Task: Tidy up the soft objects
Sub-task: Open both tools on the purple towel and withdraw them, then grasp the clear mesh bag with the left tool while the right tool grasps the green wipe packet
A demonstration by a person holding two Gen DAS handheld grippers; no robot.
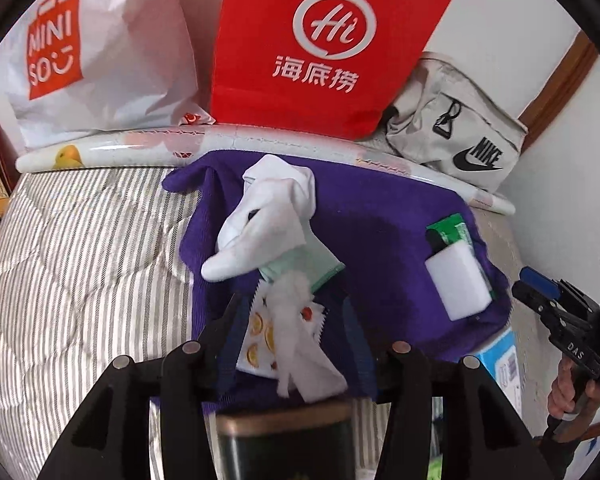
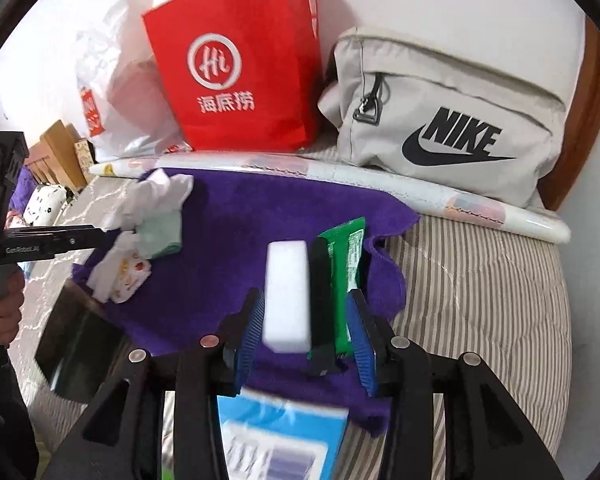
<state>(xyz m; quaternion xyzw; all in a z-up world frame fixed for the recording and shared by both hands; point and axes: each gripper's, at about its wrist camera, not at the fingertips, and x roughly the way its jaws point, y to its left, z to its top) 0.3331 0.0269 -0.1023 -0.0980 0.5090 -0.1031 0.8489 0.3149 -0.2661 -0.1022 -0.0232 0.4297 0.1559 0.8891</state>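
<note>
Two grippers worked over a purple towel (image 1: 380, 216) spread on the striped bed (image 1: 80, 240). Nearest, the left gripper (image 1: 290, 320) had its jaws apart around a fruit-printed packet (image 1: 260, 332) with white wadding, not yet pressing it. The right gripper (image 2: 306, 320) also stood apart, its blue pads (image 2: 252, 328) on both sides of a white sponge block (image 2: 288, 292) and a green wrapper (image 2: 348, 272). Farther, a white sock (image 1: 268, 216) lay crumpled on the towel. At the far end stood a red bag (image 1: 324, 40) and a grey Nike bag (image 2: 452, 120). I judge the gathering step was in hand; next each claw should close gently.
</note>
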